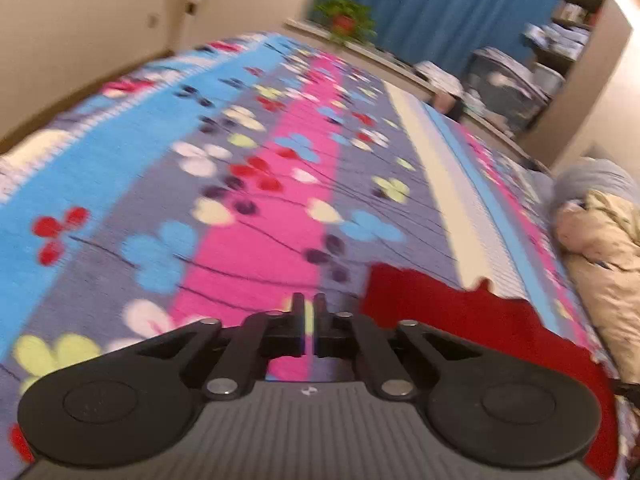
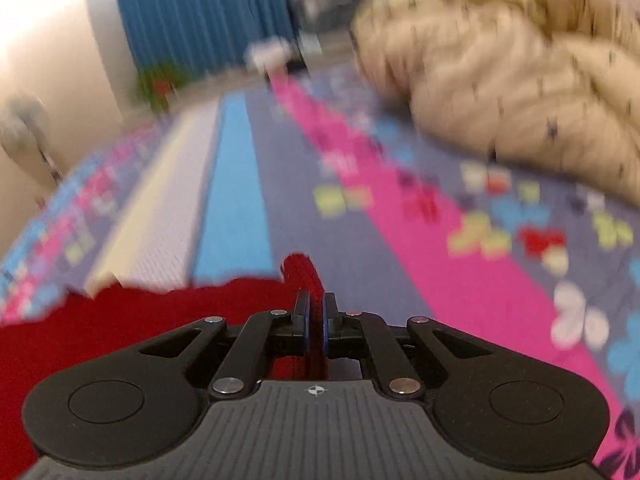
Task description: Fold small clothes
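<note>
A small red garment (image 1: pixel 460 316) lies on the flowered bedspread (image 1: pixel 248 208), at the lower right of the left wrist view. My left gripper (image 1: pixel 308 304) is shut with nothing between its fingers, just left of the garment's edge. In the right wrist view the red garment (image 2: pixel 120 320) fills the lower left. My right gripper (image 2: pixel 316 304) is shut on a fold of it, and a red tip sticks up past the fingers. Both views are blurred.
A beige quilted jacket (image 2: pixel 500 72) lies bunched on the bed at the right, also in the left wrist view (image 1: pixel 604 252). Blue curtains (image 1: pixel 440 4), a potted plant (image 1: pixel 344 20) and cluttered shelves (image 1: pixel 560 40) stand beyond the bed (image 2: pixel 240 184).
</note>
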Tool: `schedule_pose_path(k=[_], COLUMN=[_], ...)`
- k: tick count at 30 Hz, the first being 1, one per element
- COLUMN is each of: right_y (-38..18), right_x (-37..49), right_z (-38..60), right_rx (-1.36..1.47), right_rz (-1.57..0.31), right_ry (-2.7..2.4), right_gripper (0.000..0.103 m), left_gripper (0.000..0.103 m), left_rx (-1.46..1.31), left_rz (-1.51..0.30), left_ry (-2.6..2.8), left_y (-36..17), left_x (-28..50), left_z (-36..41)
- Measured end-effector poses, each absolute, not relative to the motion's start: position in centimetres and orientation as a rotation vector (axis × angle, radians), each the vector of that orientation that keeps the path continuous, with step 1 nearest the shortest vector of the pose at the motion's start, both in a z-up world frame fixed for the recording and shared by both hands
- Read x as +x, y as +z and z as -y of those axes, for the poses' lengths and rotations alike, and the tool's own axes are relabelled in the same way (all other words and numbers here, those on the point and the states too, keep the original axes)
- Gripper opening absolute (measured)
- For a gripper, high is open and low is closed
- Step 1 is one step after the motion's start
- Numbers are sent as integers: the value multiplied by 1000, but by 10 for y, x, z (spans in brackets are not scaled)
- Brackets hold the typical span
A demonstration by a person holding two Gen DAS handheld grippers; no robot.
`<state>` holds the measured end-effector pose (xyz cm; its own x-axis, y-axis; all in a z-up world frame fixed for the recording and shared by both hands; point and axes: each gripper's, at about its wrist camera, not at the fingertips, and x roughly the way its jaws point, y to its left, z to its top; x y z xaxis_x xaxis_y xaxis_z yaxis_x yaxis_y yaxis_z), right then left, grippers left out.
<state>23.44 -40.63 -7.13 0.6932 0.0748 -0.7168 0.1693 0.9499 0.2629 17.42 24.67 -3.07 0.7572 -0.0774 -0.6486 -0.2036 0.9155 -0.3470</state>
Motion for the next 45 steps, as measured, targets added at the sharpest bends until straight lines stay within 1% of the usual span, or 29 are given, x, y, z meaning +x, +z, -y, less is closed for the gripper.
schedule_pose_path(k=[1,2,3,4,5,7,11,18,19,21,22,23,24,25,28,32,34,35,37,40,42,44,45], right_y=[-76,-77,-77,-75,-75,-76,-88,-90,-90,-88,-87,-86,-85,-83,-66,-25,-16,-17,-31,-70,-92,-92,-87], right_x=[237,237,236,234,232,229,232,229,229,228,228,228,228,228,222,204,198,201,215,242,251,250,245], right_z=[406,407,411,414,416,419,425,422,422,420,419,417,415,413,409,396,386,384,387,391,392,393,396], right_rx=[331,351,381,408,432,470,550,557,553,540,534,517,498,477,418,312,249,238,247,258,273,299,314], right_rz=[-837,-849,-850,-844,-838,-855,-939,-946,-944,-937,-933,-928,-921,-911,-805,-512,-416,-416,-511,-761,-896,-909,-883], right_ry=[-60,-68,-69,-64,-62,-60,-40,-26,-25,-12,-3,1,2,2,-18,-3,-27,-38,-50,-62,-66,-92,-111], right_gripper=[11,12,16,30,44,52,52,52,50,37,20,12,12,11,10,9,9,9,9,10,13,32,34], left_gripper=[24,47,54,57,57,57,57,57,57,57,55,43,32,17,14,13,13,14,14,14,15,24,29], left_rx=[-439,-465,-480,-479,-461,-431,-402,-378,-376,-373,-374,-377,-379,-369,-273,-256,-211,-200,-221,-165,-150,-169,-186], left_rz=[-718,-724,-729,-735,-745,-764,-796,-823,-826,-829,-829,-830,-831,-826,-751,-536,-492,-499,-565,-719,-771,-782,-779], left_ry=[33,-3,-25,-30,-32,-28,-21,-31,-31,-33,-36,-45,-61,-69,-57,-16,40,68,78,109,114,128,136], left_y=[-31,-32,-35,-38,-40,-44,-49,-56,-57,-58,-58,-58,-59,-58,-43,-13,-12,-16,-27,-53,-62,-62,-58], left_x=[175,177,179,183,187,192,195,199,199,200,201,201,202,202,197,181,178,179,187,199,200,192,186], left_z=[-245,-244,-242,-240,-234,-226,-214,-207,-206,-205,-204,-204,-203,-202,-194,-193,-190,-191,-195,-188,-186,-190,-193])
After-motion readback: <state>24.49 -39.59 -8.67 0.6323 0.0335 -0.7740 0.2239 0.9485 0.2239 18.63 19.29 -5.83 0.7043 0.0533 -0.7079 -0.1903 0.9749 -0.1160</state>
